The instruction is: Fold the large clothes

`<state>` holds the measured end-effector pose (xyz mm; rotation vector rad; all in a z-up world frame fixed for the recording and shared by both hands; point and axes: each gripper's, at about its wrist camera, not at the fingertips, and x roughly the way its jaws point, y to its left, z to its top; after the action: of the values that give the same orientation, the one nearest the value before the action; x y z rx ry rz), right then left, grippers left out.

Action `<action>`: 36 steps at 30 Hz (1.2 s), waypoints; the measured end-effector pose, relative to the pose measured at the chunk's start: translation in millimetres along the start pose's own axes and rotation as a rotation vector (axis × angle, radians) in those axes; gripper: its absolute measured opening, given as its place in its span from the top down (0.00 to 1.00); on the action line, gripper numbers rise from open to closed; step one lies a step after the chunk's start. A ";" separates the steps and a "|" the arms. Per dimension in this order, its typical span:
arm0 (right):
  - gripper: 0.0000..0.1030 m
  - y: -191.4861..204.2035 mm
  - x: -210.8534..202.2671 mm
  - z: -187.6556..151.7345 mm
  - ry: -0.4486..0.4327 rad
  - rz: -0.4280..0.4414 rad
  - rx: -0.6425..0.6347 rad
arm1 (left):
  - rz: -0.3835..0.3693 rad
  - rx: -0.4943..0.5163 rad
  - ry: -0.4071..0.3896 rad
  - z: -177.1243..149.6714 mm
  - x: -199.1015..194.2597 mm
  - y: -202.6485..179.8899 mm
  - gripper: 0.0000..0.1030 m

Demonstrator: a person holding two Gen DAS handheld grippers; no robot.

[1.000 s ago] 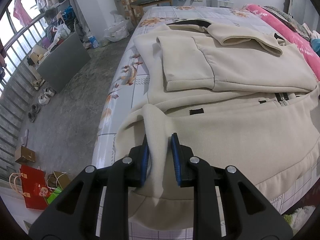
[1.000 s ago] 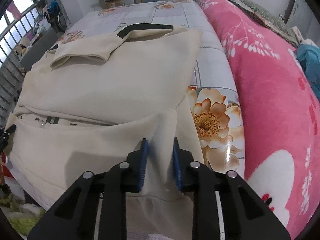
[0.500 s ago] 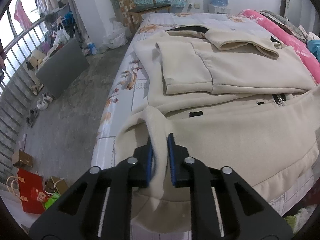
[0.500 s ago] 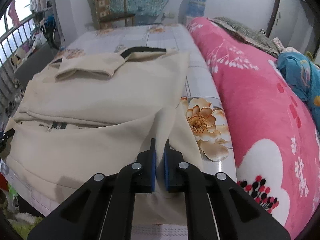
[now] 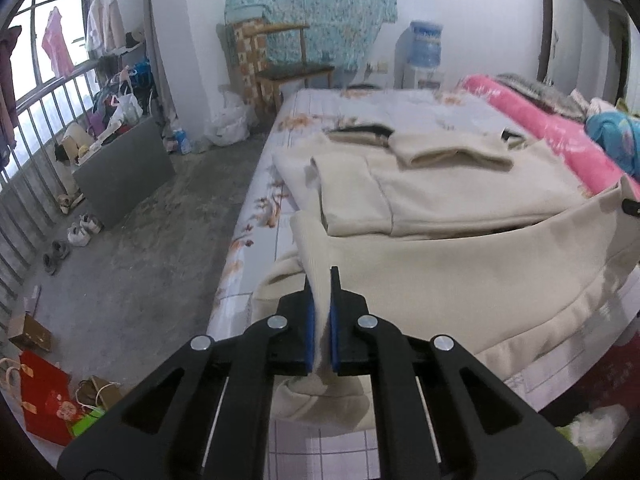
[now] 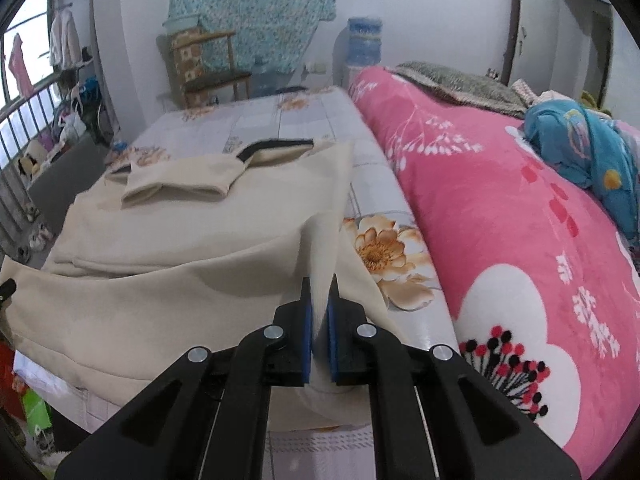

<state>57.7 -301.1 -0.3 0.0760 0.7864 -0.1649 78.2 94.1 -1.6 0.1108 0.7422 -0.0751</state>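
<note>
Daylight from the barred window falls across a bed with a floral sheet, where a cream jacket lies with its sleeves folded across the body. Its lower hem is lifted off the mattress at both corners. The left tool is clamped on the hem's left corner, and the right tool is clamped on the opposite corner, beside a pink blanket. A wooden chair and a water dispenser stand by the far wall.

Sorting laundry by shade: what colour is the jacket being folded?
Cream-beige jacket, with a black collar; clearest in the left wrist view.
</note>
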 end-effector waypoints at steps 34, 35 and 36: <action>0.94 4.0 -13.7 68.0 -0.180 0.041 0.012 | 0.035 0.019 -0.174 74.1 -14.9 -0.6 0.95; 0.94 4.5 -12.5 70.2 -0.182 0.042 0.010 | 0.036 0.020 -0.177 76.1 -14.5 -0.6 0.95; 0.94 5.3 -11.4 72.0 -0.183 0.042 0.009 | 0.036 0.021 -0.180 78.9 -13.3 -0.9 0.95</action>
<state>101.0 -303.8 58.6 0.0849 0.6010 -0.1337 121.2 83.6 65.1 0.1352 0.5594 -0.0573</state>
